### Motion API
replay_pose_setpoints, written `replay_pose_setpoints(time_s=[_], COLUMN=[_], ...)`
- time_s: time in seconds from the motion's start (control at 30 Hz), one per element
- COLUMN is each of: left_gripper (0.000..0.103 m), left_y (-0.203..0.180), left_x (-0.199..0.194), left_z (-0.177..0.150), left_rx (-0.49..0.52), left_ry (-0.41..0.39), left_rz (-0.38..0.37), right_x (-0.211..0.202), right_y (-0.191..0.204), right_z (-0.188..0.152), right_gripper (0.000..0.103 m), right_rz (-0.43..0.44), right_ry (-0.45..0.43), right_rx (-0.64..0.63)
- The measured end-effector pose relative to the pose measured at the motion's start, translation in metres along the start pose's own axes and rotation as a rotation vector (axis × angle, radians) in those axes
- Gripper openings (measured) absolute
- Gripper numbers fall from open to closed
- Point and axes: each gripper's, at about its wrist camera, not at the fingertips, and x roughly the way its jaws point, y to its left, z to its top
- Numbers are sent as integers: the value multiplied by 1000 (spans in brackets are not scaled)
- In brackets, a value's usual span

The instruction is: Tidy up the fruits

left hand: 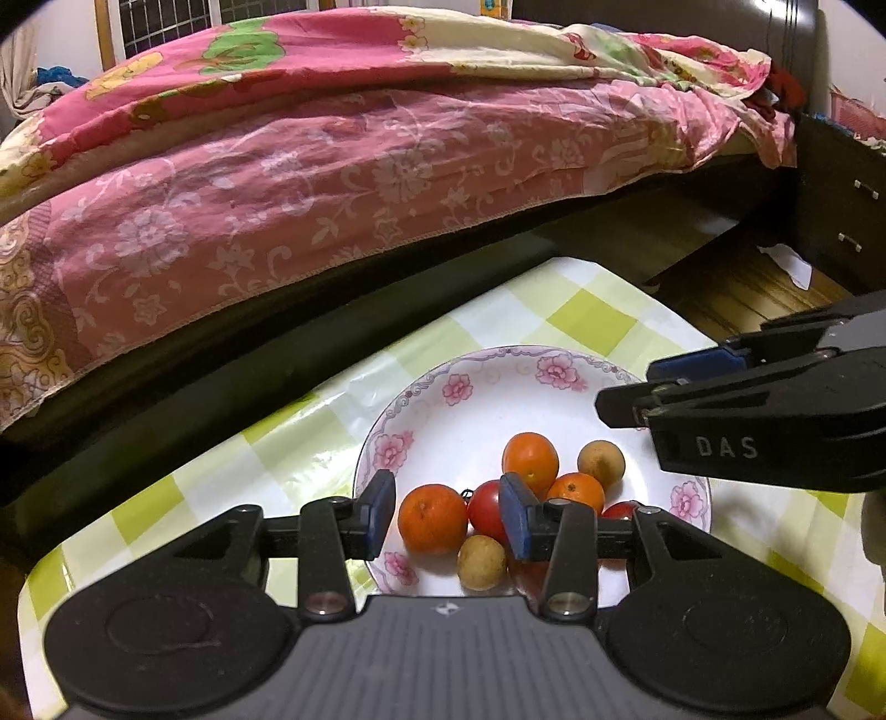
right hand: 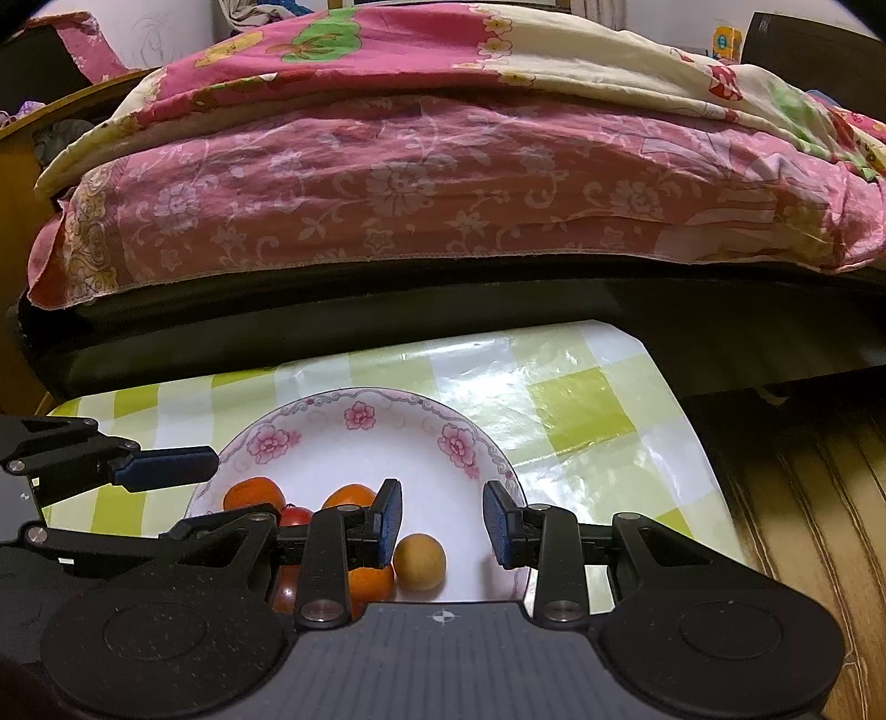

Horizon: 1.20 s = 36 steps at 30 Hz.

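My desk [left hand: 581, 315] wears a glossy cloth checked in lime green and white. On it, a white plate [left hand: 459, 387] is rimmed with pink flowers and a thin purple scroll line. It holds three orange tangerines [left hand: 432, 518], red tomatoes [left hand: 486, 509] and two tan-brown longans [left hand: 601, 462]. My left gripper [left hand: 447, 515] and right gripper [right hand: 441, 529] are black with blue pads [right hand: 390, 520]. Behind, the bed [right hand: 443, 183] has a pink floral sheet under a pink, cream and green quilt [left hand: 343, 55].

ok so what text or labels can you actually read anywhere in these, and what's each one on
"DAS", in pale letters on the black body of the right gripper, seen from the left wrist.
The small yellow box behind the bed carries a print too small and blurred to read.
Nothing else is readable.
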Motion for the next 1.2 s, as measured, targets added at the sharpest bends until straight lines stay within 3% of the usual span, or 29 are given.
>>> replay_pose_setpoints(time_s=[0.47,0.6,1.2], left_gripper=[50,58,72], left_y=[-7,-10,-19], left_x=[-38,-51,-90], left_z=[-22,-30,-69], left_rx=[-44,-52,-86], left_ry=[1,-11,-21], left_rz=[32,39,95], right_x=[-39,-54,-97], right_y=[1,6,32], right_z=[-24,-36,-75], right_gripper=[29,30,37], right_rz=[4,13,40], right_ry=[18,21,32], right_rx=[55,70,96])
